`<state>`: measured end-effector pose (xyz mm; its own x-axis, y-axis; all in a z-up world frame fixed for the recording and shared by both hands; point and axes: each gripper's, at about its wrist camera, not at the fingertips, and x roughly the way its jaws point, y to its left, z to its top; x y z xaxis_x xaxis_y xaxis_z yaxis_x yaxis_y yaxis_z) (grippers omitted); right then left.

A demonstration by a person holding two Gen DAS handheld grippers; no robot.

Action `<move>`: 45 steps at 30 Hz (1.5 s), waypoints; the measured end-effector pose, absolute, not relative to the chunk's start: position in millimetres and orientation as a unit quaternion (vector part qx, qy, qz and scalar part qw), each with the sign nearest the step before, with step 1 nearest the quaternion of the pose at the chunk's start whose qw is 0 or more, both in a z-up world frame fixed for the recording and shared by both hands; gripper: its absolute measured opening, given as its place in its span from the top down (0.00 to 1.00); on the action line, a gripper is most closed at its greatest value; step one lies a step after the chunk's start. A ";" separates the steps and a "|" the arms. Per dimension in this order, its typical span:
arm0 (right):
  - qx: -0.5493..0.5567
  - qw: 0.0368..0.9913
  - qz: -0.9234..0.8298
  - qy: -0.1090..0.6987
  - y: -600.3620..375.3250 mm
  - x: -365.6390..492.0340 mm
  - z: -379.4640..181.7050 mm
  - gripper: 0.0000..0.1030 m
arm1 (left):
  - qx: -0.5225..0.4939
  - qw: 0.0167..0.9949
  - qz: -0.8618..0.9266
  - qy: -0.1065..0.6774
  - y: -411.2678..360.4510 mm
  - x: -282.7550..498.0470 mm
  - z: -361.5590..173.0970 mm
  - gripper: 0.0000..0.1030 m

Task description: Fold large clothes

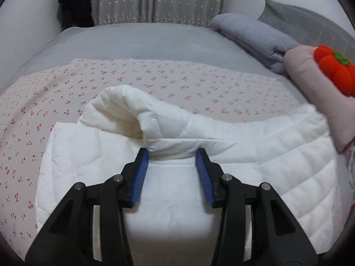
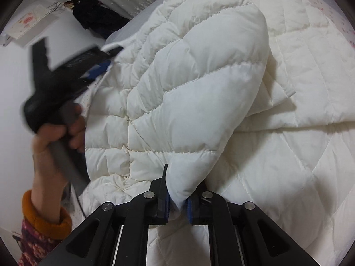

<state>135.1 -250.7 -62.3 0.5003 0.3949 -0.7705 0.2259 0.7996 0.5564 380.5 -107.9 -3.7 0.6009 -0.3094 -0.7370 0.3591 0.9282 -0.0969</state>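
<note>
The white quilted puffer jacket (image 1: 266, 155) lies on the cherry-print bedsheet (image 1: 66, 93), directly ahead of my left gripper (image 1: 172, 155), long axis running left to right. Jaws stand apart, straddling a raised puffy fold, not clamped.

Right wrist view: my right gripper (image 2: 177, 206) is clamped on a lifted, soft, stitched corner of the jacket (image 2: 199, 88); it is nearer.
</note>
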 end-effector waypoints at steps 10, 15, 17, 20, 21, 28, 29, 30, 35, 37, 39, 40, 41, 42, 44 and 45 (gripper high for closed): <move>0.265 0.894 -0.043 0.359 -295.4 95.2 44.6 0.58 | -0.026 0.901 -0.196 0.385 -82.8 379.5 -29.8 0.39; 0.100 0.944 -0.073 0.305 -254.3 148.7 73.5 0.73 | -0.028 0.901 -0.196 0.385 -84.3 379.2 -31.2 0.39; 0.056 0.949 -0.080 0.301 -237.1 185.5 59.7 0.77 | -0.032 0.901 -0.198 0.386 -83.3 380.3 -32.3 0.38; 0.036 0.947 -0.102 0.303 -238.3 224.1 34.7 0.79 | -0.034 0.900 -0.199 0.386 -82.1 382.0 -33.2 0.38; 0.038 0.944 -0.119 0.307 -241.2 234.8 23.2 0.80 | -0.036 0.899 -0.200 0.387 -81.7 382.4 -33.6 0.38; 0.122 0.897 -0.169 0.390 -314.3 246.0 -67.7 0.91 | -0.073 0.887 -0.218 0.399 -70.3 390.5 -42.4 0.36; 0.142 0.895 -0.166 0.388 -323.2 242.5 -70.9 0.91 | -0.085 0.884 -0.223 0.402 -66.6 392.4 -44.6 0.36; 0.151 0.895 -0.163 0.387 -325.9 241.8 -74.0 0.93 | -0.095 0.881 -0.228 0.404 -63.7 393.9 -46.4 0.36; 0.164 0.895 -0.156 0.385 -330.7 236.4 -77.7 0.94 | -0.133 0.869 -0.247 0.408 -54.9 398.0 -52.1 0.36; 0.160 0.894 -0.159 0.387 -329.3 237.6 -78.8 0.94 | -0.137 0.867 -0.249 0.409 -54.3 399.2 -52.7 0.36; 0.153 0.894 -0.162 0.388 -329.0 237.7 -78.4 0.94 | -0.137 0.867 -0.250 0.408 -53.8 398.9 -51.8 0.36; 0.153 0.895 -0.162 0.387 -327.5 237.9 -78.1 0.94 | -0.138 0.867 -0.250 0.408 -53.6 398.7 -51.0 0.36; 0.157 0.896 -0.161 0.382 -327.3 238.0 -77.3 0.93 | -0.139 0.867 -0.251 0.408 -52.9 398.4 -50.2 0.36; 0.171 0.898 -0.153 0.375 -330.5 236.8 -75.6 0.93 | -0.140 0.867 -0.253 0.407 -52.8 397.7 -48.7 0.36; 0.204 0.899 -0.133 0.362 -338.5 231.4 -73.3 0.91 | -0.141 0.865 -0.256 0.408 -51.4 397.2 -45.3 0.36; 0.212 0.899 -0.129 0.361 -340.4 230.4 -70.8 0.90 | -0.140 0.864 -0.257 0.411 -50.7 396.7 -42.6 0.35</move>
